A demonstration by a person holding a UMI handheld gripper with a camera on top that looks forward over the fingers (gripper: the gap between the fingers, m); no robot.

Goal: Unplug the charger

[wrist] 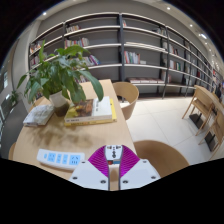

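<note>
One power strip (61, 158) lies on the wooden table (100, 135), just ahead and left of the gripper (113, 163), its long axis running left to right across the near edge. Any lettering on it is too small to read. Beyond it a potted plant (58, 75) stands beside stacked books (92, 110). The magenta pads (100, 158) nearly meet around a small white charger (114, 153). Bookshelves (140, 50) line the far wall.
</note>
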